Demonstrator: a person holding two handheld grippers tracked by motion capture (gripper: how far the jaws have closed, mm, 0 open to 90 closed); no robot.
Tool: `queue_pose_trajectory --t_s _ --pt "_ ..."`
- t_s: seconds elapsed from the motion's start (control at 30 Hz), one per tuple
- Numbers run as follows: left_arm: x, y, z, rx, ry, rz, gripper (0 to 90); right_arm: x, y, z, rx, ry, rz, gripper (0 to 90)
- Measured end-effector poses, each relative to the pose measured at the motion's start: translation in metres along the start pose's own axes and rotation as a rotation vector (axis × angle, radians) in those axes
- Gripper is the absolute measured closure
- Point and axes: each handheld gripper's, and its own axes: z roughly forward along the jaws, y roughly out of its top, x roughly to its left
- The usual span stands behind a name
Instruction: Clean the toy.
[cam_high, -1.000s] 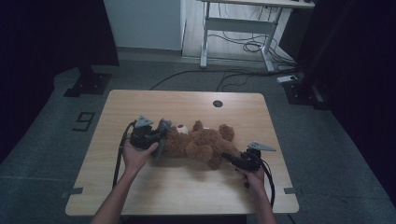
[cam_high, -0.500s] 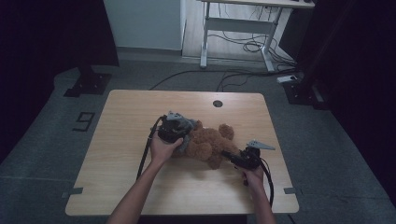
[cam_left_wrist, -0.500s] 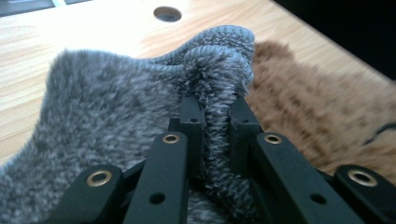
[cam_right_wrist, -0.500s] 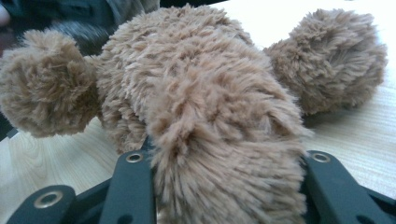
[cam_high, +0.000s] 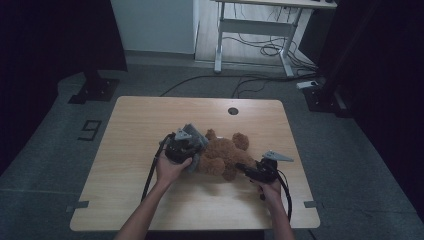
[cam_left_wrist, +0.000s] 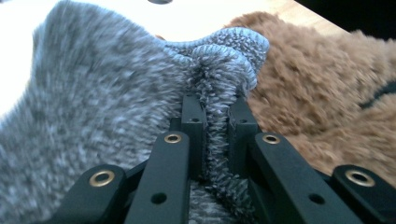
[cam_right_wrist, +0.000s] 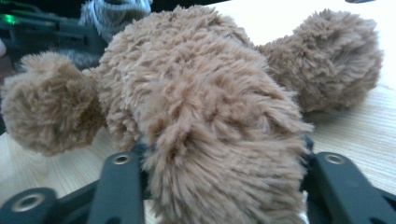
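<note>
Fingers of the left gripper are pinched tight on a fold of one grey knitted garment, its ribbed hem bunched up between the two black pads. That garment sits against one brown plush teddy bear, which lies on its side near the middle of the single wooden table, its fur touching the grey knit in the left gripper view. At the bear's other end, the fingers of the right gripper stand on either side of a plush limb; they have just been opening, and the limb still fills the gap between them, though whether the pads press into the fur cannot be told. In the right gripper view, two rounded paws flank the bear's body, one at each side, resting on the tabletop. Two bare forearms enter from the near edge, each hand wrapped around one gripper, and a dark cable trails back from each. One round grommet hole marks the far side of the table. Beyond, a white desk frame stands over loose cables on the grey floor.
</note>
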Motion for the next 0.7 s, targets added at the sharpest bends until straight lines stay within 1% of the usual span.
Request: queue_pose_trajectory --t_s 0.1,0.23,0.33,0.4,0.5,0.57,0.7 --pt "-0.003 -0.007 -0.002 -0.008 -0.005 0.006 80.8 0.003 0.003 -0.006 -0.024 0.003 -0.003 40.3" --pt "-0.005 -0.01 -0.004 -0.015 -0.009 0.008 80.8 0.005 0.008 -0.013 -0.058 0.006 0.01 38.1" --pt "-0.005 -0.012 -0.006 -0.019 -0.016 0.002 80.8 0.007 0.012 -0.017 -0.078 -0.005 0.012 36.6" --pt "-0.005 -0.013 -0.007 -0.016 -0.02 0.002 80.7 0.007 0.013 -0.017 -0.08 -0.015 0.011 34.6" --pt "-0.006 -0.016 -0.008 -0.026 -0.024 -0.004 80.6 0.006 0.014 -0.018 -0.089 -0.025 0.022 32.7" --pt "-0.006 -0.018 -0.009 -0.034 -0.027 -0.007 80.6 0.006 0.014 -0.018 -0.086 -0.028 0.024 32.2" --pt "-0.007 -0.02 -0.01 -0.033 -0.036 -0.014 80.6 0.007 0.016 -0.02 -0.085 -0.032 0.023 31.7"
